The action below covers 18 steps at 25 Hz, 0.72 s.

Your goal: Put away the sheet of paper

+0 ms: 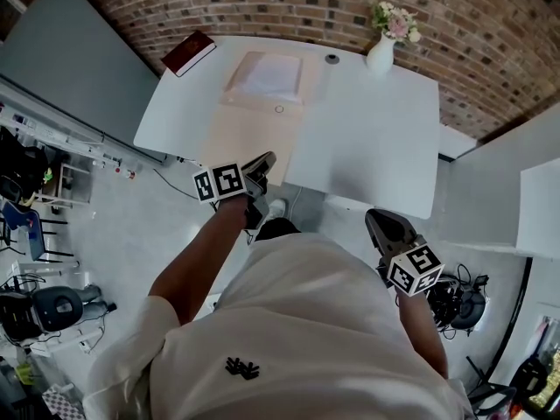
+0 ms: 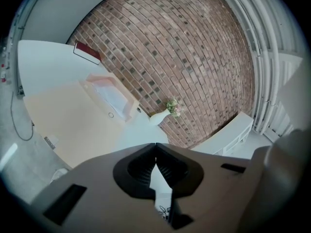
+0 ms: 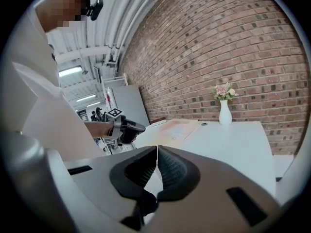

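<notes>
Brick wall [image 1: 262, 3] backs a white desk [image 1: 376, 129] that fills the upper middle of the head view, with pale floor [image 1: 131, 226] at the left below it. Left gripper [image 2: 155, 147] has its fingers [image 2: 168, 169] closed tip to tip with nothing between them. It hovers at the desk's near edge, just left of centre in the head view, with its marker cube [image 1: 219, 182] on the side toward the person. Right gripper [image 3: 157, 149] likewise has its fingers shut together and empty. It sits at lower right in the head view, off the desk's near edge and close to the person's white shirt [image 1: 306, 322].

Beyond the left gripper, a beige desk mat [image 1: 241, 134] covers a strip of the desk left of centre, with a small ring [image 1: 278, 108] on it toward its far end. Just past the ring a shallow pale tray [image 1: 262, 100] rests at the mat's far end. The sheet of paper [image 1: 267, 75] lies flat inside it, white, well apart from both grippers. A dark red book [image 1: 188, 52] lies at the desk's far left corner, to the upper left of the tray. To the tray's upper right a small round grommet [image 1: 332, 59] sits in the desk top. A white vase [image 1: 381, 57] of pink flowers stands near it, by the wall.
</notes>
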Motion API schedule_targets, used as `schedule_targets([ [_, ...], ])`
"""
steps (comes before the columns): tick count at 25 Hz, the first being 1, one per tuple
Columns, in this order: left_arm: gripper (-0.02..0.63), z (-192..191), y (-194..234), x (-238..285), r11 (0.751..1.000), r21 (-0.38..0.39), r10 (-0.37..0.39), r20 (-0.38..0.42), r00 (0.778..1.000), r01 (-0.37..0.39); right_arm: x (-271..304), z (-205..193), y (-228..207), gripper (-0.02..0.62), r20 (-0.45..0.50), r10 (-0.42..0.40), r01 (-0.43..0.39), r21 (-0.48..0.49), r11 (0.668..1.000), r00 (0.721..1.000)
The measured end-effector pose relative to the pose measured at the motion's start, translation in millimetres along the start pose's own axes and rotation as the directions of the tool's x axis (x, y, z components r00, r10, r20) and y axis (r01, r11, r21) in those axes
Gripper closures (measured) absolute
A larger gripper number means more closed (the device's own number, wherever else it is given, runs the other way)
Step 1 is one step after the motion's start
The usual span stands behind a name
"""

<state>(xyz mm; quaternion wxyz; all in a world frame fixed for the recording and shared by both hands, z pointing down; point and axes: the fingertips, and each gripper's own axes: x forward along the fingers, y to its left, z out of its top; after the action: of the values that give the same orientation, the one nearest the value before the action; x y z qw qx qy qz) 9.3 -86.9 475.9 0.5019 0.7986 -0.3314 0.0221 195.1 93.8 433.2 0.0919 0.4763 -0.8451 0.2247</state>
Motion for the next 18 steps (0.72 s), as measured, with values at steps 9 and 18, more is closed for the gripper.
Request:
schedule_targets([
  [9,0.581,-16.2,-7.2,-4.8,1.0,0.015,-0.009,-0.019,1.0,0.01,-5.0,-8.4,8.6,0.566,-0.021,0.018,-0.017,0.003,1.0,1.0],
  [18,0.581,-26.7,-5.5,-8.8,1.0,0.015,-0.005,-0.024,1.0,0.005,-5.6,-14.5,12.7,0.568,-0.032,0.027,-0.027,-0.007,1.0,0.999],
])
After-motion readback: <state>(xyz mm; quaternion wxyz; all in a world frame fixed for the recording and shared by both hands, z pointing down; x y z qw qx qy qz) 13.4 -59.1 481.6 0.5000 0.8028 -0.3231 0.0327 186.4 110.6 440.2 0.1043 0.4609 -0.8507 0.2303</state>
